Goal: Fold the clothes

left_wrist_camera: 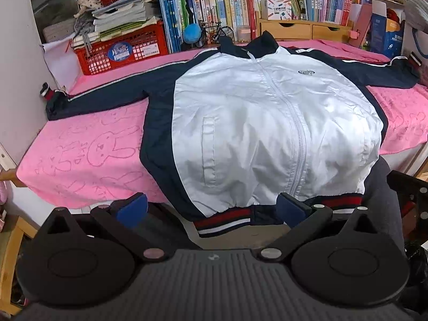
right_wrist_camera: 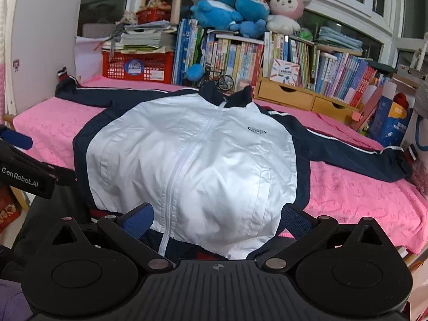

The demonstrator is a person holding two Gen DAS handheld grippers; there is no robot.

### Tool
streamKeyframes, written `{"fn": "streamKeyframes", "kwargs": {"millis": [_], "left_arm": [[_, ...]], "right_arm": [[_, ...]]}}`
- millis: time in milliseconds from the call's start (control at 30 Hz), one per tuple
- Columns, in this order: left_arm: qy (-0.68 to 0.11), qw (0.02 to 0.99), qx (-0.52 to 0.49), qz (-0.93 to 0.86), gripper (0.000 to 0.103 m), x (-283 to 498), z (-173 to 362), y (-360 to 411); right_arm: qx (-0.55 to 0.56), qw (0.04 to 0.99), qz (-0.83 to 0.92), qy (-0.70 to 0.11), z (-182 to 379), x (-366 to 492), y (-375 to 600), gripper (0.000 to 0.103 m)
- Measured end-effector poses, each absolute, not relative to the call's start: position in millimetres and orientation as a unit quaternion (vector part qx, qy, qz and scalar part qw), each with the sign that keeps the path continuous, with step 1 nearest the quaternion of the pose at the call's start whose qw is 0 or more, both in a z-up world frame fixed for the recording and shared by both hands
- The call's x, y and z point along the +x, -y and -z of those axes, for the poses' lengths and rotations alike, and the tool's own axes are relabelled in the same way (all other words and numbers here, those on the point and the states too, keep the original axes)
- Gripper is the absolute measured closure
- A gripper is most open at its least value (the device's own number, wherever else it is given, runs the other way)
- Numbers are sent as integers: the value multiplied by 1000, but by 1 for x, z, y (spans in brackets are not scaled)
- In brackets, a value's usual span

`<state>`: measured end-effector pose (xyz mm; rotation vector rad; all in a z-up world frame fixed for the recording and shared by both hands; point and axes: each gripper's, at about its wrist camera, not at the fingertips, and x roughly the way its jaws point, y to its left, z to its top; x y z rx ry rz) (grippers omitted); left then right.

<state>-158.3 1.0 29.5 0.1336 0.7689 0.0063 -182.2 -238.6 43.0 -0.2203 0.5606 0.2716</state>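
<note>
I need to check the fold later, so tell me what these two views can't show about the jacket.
- White and navy zip jacket: its hem under the open right gripper is covered by the gripper body, right wrist view.
- Chest logo: too small to read.
- Back side: pressed against the pink blanket.

Jacket [left_wrist_camera: 267, 123]: thin woven cloth with a slight sheen, creased; its hem [left_wrist_camera: 224, 219] is ribbed knit. Blanket [left_wrist_camera: 80, 155] over the bed is matt pink terry, fuzzy, with embossed rabbit outlines. Left gripper [left_wrist_camera: 212, 208] and right gripper [right_wrist_camera: 216, 220] are matt black plastic with textured blue pads [right_wrist_camera: 137, 219]; crate [left_wrist_camera: 120, 50] is glossy red plastic, drawers [right_wrist_camera: 302, 97] bare wood.
</note>
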Motion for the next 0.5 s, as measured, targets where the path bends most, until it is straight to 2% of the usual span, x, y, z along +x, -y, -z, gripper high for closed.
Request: {"fn": "streamKeyframes", "kwargs": {"millis": [500], "left_arm": [[-384,921,70,6,0,-160,-24,7]], "right_arm": [[-85,953,-89,-278,-40,-180,253,0]]}}
